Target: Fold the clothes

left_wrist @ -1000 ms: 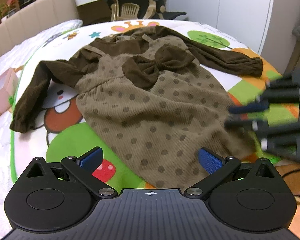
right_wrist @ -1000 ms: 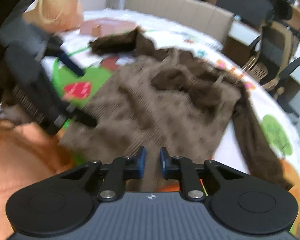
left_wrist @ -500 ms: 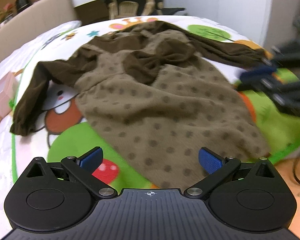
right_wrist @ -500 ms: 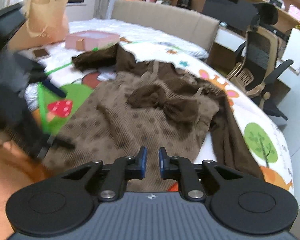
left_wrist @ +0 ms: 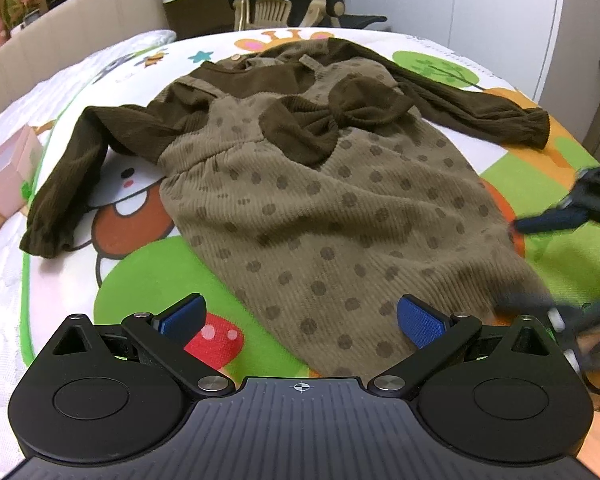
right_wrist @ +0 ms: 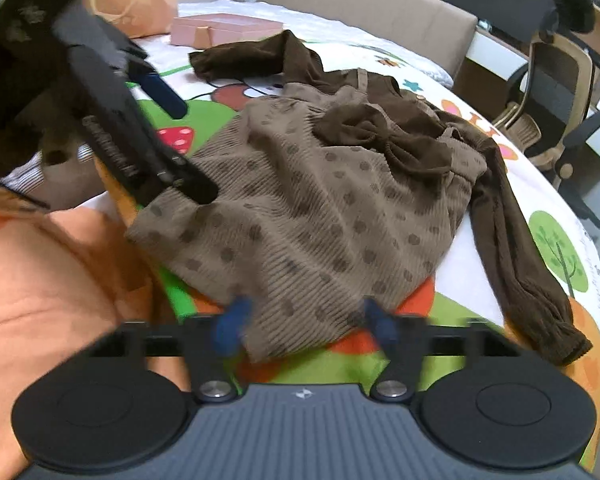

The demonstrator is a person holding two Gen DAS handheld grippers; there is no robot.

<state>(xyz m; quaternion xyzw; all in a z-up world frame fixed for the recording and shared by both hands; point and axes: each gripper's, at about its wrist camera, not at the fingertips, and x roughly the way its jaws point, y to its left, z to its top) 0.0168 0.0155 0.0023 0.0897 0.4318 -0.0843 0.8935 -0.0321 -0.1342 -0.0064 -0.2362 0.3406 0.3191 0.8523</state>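
the dress point(left_wrist: 332, 216) lies spread flat on the cartoon mat point(left_wrist: 148, 272), straight ahead of both our claws, its hem nearest our fingers. our left claw point(left_wrist: 300, 320) is spread wide above the hem, gripping nothing. our right claw point(right_wrist: 304, 320) is also parted, its blurred blue pads point(right_wrist: 230, 326) straddling the hem's corner.

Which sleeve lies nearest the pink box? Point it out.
The bent sleeve, left in the left wrist view, cuff near the pink box; the other sleeve stretches away opposite.
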